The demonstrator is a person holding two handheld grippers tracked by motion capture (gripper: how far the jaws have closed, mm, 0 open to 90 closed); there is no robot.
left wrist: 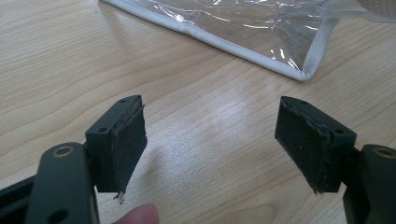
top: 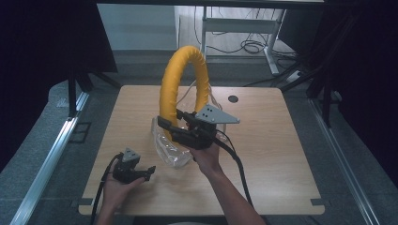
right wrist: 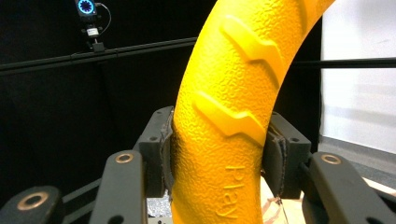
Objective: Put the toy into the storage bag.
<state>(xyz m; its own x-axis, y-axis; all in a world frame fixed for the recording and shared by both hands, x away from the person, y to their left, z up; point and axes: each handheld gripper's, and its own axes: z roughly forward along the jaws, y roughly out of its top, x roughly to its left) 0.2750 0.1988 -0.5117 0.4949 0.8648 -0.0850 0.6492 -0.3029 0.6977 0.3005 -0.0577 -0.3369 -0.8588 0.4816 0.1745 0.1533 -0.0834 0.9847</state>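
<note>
Right tongs (top: 170, 125) squeeze tight on the big yellow ring (top: 180, 79). Both pads press its bumpy sides, and the ring stands up tall above the wooden table (top: 263, 154). Its lower end dips toward the clear plastic bag (top: 170, 149) lying on the table, just beside the tongs. I think the ring is either going into the bag or coming out; I cannot tell which, so the job looks about half done. Left tongs (top: 149, 170) rest low near the table edge, wide open and holding nothing. The bag's white corner (left wrist: 306, 74) lies a little way ahead of them.
</note>
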